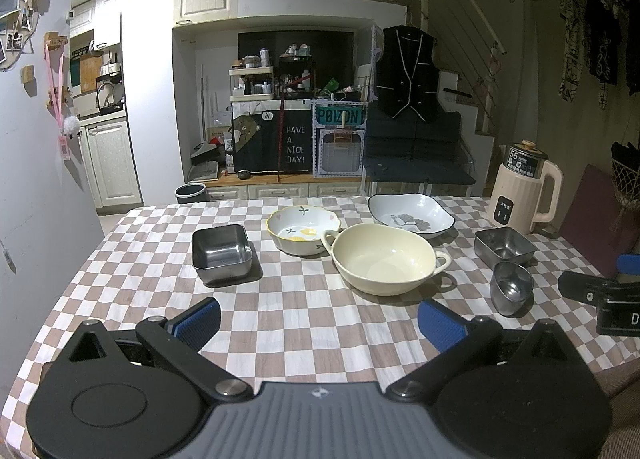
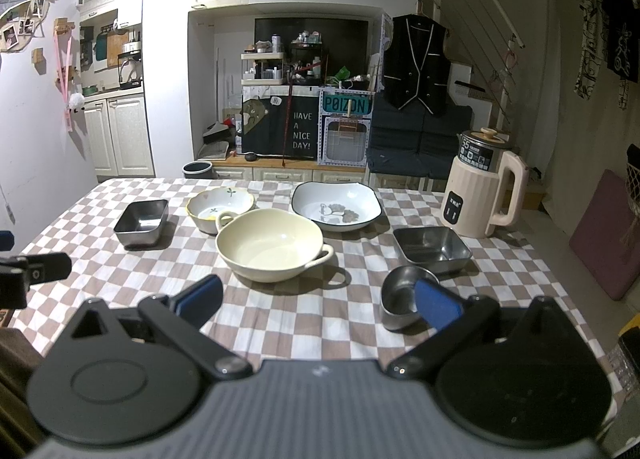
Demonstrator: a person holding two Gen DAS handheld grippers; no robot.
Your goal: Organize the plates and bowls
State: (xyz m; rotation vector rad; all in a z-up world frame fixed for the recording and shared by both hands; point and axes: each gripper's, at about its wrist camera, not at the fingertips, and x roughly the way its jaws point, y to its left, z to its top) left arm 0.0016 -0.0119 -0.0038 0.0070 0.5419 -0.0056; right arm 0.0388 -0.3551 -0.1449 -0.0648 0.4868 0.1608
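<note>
On the checkered table stand a cream two-handled bowl, a flower-painted bowl, a white blue-rimmed dish, two square steel tins and a small steel cup. My left gripper is open and empty, near the front edge. My right gripper is open and empty; its right pad is just in front of the steel cup. The same cream bowl, painted bowl, dish and tins show in the right wrist view.
A cream electric kettle stands at the table's far right. A purple cushioned chair is to the right of the table. Cabinets and shelves line the far wall.
</note>
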